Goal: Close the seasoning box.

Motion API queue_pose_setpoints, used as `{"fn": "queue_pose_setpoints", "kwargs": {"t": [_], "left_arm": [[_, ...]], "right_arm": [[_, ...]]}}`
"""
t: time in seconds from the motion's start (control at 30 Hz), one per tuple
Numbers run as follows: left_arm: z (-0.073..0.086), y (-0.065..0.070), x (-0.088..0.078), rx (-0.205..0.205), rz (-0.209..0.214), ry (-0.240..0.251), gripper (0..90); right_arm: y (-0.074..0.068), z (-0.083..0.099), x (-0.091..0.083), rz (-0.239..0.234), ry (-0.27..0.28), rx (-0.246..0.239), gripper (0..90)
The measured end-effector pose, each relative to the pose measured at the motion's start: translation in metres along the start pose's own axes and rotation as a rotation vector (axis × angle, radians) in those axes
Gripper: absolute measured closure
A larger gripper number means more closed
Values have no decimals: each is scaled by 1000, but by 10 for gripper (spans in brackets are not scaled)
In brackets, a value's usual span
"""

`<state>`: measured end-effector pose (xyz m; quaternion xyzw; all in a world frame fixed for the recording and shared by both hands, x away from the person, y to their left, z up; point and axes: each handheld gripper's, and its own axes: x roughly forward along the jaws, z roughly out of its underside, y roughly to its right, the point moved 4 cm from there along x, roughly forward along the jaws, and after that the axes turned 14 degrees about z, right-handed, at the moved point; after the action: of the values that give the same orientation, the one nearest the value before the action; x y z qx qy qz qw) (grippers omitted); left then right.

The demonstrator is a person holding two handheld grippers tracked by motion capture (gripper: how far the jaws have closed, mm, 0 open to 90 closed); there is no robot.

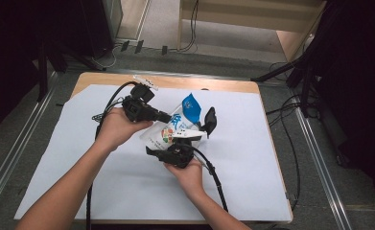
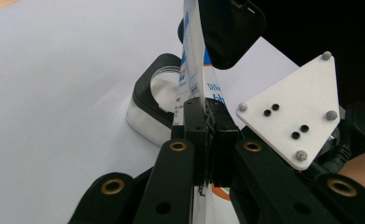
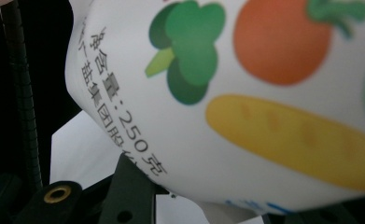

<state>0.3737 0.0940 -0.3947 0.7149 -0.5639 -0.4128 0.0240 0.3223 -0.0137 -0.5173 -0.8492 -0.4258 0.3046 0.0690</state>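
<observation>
high view: a person at a table covered by a white sheet (image 1: 79,158) works a white pouch (image 1: 168,132) with a blue top and printed vegetables, held above the middle of the sheet between two hand-held tools. the left gripper (image 1: 168,117), gripped in the left hand (image 1: 115,127), comes in from the left and meets the pouch's upper left side. the right gripper (image 1: 194,132), held in the right hand (image 1: 187,172), rises from below, one black jaw standing just right of the pouch's blue top. black cables trail from both tools toward the near edge of the table.

left gripper view: the two black jaws are clenched tight on the thin sealed edge of the pouch (image 2: 192,70), which stands edge-on and runs upward between the pads. beside it to the right sits the grey three-cornered plate (image 2: 294,112) of the other tool, and one of that tool's black jaws (image 2: 231,28) lies against the pouch higher up. a shiny round fitting with a dark rim (image 2: 154,105) shows behind, over the white sheet (image 2: 54,93).

right gripper view: the belly of the pouch (image 3: 245,102) is pressed up close to the lens, showing a green broccoli, an orange tomato, a yellow corn cob and black printed characters. the jaws sit part-closed around the pouch, one black jaw showing under its lower left; whether both pads press it cannot be told here.
</observation>
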Motion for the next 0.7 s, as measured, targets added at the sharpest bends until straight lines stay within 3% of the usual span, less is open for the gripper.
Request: {"fn": "queue_pose_setpoints", "kwargs": {"t": [0.3,0.7], "left_arm": [[0,1,-8,2,15,25,900],[4,3,-16,17,35,25,900]], "right_arm": [[3,1,-3,37,19,22,670],[3,2,-7,75,26,11,655]]}}
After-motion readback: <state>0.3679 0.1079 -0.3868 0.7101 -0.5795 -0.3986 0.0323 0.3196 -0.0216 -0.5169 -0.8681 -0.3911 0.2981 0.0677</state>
